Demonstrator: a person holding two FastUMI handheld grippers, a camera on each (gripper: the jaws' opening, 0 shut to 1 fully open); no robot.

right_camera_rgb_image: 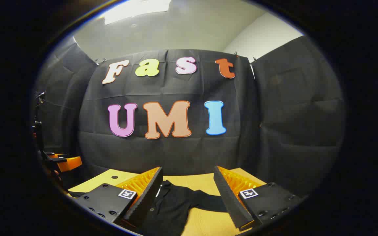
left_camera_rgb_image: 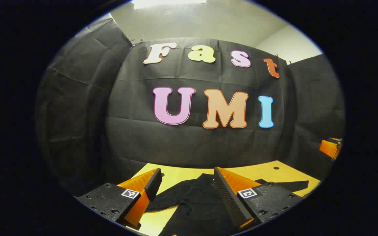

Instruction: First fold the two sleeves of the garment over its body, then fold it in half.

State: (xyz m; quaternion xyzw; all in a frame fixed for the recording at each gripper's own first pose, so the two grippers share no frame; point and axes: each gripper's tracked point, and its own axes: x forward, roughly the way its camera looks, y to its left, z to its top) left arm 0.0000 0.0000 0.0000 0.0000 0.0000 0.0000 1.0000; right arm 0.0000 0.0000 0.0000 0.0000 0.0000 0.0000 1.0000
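A black long-sleeved garment [left_camera_rgb_image: 192,200] lies spread on the yellow table [left_camera_rgb_image: 274,172], its sleeves out to the sides. My left gripper [left_camera_rgb_image: 187,178] hovers above it, open, nothing between its fingers. In the right gripper view the same garment [right_camera_rgb_image: 172,206] lies below and ahead, one sleeve [right_camera_rgb_image: 208,201] stretching to the right. My right gripper [right_camera_rgb_image: 187,178] is open too and holds nothing. The right gripper [left_camera_rgb_image: 330,147] shows at the far right edge of the left gripper view, and the left gripper [right_camera_rgb_image: 62,162] at the left edge of the right gripper view.
Black cloth walls close in the booth behind and on both sides of the table. Small dark holes [left_camera_rgb_image: 276,167] dot the tabletop [right_camera_rgb_image: 110,178] near its back edge. A dark stand [right_camera_rgb_image: 38,131] rises at the far left of the right gripper view.
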